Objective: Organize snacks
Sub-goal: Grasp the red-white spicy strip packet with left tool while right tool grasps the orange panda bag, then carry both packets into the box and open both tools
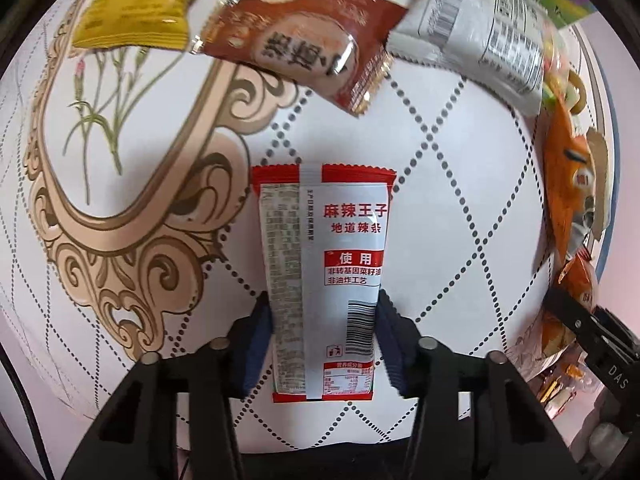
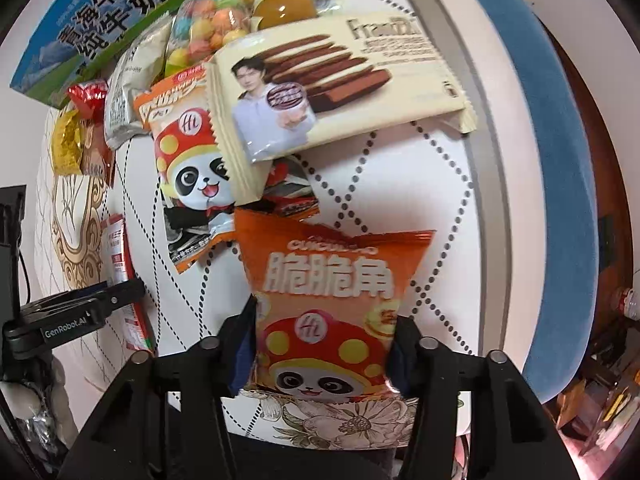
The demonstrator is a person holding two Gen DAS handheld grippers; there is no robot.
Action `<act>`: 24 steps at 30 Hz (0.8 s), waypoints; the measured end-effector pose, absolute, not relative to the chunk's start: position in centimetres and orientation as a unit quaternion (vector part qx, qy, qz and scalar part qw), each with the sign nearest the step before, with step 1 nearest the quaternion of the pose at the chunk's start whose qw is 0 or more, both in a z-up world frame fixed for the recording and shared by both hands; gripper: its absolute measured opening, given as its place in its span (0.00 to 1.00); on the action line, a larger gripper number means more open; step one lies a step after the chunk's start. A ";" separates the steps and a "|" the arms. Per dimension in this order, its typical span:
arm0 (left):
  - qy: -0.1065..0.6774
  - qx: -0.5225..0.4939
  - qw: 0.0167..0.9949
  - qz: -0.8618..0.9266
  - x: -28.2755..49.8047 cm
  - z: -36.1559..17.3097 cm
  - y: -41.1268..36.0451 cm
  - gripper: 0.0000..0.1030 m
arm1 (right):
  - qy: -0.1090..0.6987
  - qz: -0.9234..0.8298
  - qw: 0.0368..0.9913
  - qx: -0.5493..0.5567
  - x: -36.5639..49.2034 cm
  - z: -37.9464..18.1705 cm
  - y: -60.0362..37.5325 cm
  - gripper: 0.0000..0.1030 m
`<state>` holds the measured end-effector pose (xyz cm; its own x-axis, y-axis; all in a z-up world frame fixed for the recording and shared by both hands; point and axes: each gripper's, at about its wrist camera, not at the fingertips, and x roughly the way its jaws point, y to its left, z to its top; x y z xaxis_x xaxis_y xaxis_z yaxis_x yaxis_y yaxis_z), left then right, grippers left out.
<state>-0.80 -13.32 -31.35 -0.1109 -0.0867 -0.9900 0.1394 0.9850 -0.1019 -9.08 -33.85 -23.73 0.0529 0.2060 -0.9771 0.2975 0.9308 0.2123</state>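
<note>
My left gripper (image 1: 323, 312) is shut on a red and white spicy-strip packet (image 1: 322, 264), held lengthwise between its blue pads above the patterned tablecloth (image 1: 440, 200). My right gripper (image 2: 322, 320) is shut on an orange panda crisp bag (image 2: 328, 308), held over the table. The left gripper (image 2: 80, 312) and its packet (image 2: 120, 272) also show at the left of the right wrist view. The right gripper's arm (image 1: 588, 328) shows at the right edge of the left wrist view.
In the left wrist view lie a yellow packet (image 1: 136, 4), a brown rice-cracker packet (image 1: 304, 40) and a white packet (image 1: 480, 28). In the right wrist view lie a cream biscuit pack (image 2: 340, 80), a second orange panda bag (image 2: 188, 160), a candy-ball bag (image 2: 208, 28) and a milk carton box (image 2: 100, 20). A blue chair (image 2: 560, 160) stands beyond the table edge.
</note>
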 end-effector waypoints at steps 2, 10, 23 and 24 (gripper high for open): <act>0.737 0.015 0.671 -0.086 -1.2 -30.8 -13.2 0.42 | 0.685 -0.030 0.705 0.183 -9.7 -23.0 -34.6 0.49; 0.702 0.013 0.702 -0.117 0.8 -24.0 -12.9 0.42 | 0.664 0.009 0.720 0.201 -11.7 -18.2 -34.8 0.49; 0.603 -0.029 0.778 -0.174 12.4 -7.3 -14.9 0.42 | 0.540 0.073 0.816 0.194 2.0 -4.2 -34.5 0.49; 0.598 -0.024 0.783 -0.169 13.8 -6.9 -15.0 0.42 | 0.533 0.067 0.823 0.183 4.1 -3.6 -34.5 0.49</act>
